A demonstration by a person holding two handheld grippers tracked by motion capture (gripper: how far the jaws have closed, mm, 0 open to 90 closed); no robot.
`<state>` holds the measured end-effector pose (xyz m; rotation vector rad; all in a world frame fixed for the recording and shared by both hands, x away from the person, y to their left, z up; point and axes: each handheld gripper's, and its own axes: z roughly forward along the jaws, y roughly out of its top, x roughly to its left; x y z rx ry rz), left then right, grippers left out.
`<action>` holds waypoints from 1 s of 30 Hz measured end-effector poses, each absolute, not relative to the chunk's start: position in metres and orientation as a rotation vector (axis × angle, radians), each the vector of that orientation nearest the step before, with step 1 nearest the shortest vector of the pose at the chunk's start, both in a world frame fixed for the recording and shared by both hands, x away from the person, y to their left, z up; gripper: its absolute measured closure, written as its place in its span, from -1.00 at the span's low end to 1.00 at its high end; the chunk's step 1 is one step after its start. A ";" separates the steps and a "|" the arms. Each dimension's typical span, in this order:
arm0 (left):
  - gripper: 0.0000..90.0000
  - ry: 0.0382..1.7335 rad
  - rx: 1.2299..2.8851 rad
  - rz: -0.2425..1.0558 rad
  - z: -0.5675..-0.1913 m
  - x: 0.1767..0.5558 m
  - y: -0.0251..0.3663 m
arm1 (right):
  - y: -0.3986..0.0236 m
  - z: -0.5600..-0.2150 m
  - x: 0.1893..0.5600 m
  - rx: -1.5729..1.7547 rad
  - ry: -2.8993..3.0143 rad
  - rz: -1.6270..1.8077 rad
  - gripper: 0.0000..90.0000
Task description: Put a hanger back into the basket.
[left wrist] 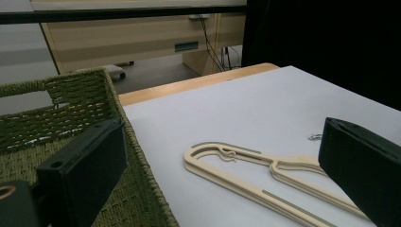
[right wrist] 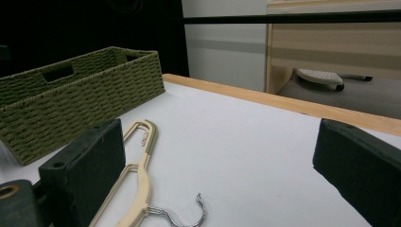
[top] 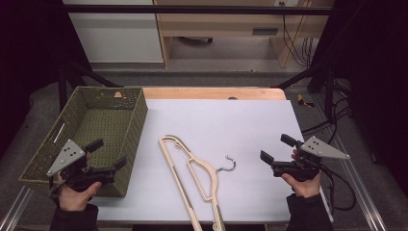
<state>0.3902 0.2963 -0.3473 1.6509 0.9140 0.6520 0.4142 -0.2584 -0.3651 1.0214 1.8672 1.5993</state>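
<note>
Hanger [top: 192, 180] between two idle grippers
Left gripper [top: 107, 155] waits over the basket [top: 137, 120], right gripper [top: 275, 150] near the hook [top: 229, 164]; both have jaws wide apart and hold nothing, probably ready to reach.

Pretty dim room: grey floor [top: 226, 65] behind the desk [top: 211, 93], a light wood cabinet [top: 231, 21] with cables [top: 296, 41] hanging beside it, black curtains [top: 29, 57] on both sides.

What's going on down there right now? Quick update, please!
Left tool open, empty, over the green basket. Right tool open, empty. Hanger flat on the white table, untouched. Nothing in the way.
</note>
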 end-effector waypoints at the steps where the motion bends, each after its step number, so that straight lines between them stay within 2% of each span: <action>1: -0.95 0.914 1.651 0.653 -0.347 0.390 0.296 | -0.259 -0.365 0.414 1.018 1.871 1.595 -0.92; 15: -0.94 0.851 1.731 0.625 -0.344 0.397 0.266 | -0.258 -0.365 0.413 0.995 1.882 1.591 -0.93; 30: -0.93 0.757 1.875 0.544 -0.351 0.409 0.206 | -0.256 -0.365 0.413 0.995 1.892 1.586 -0.93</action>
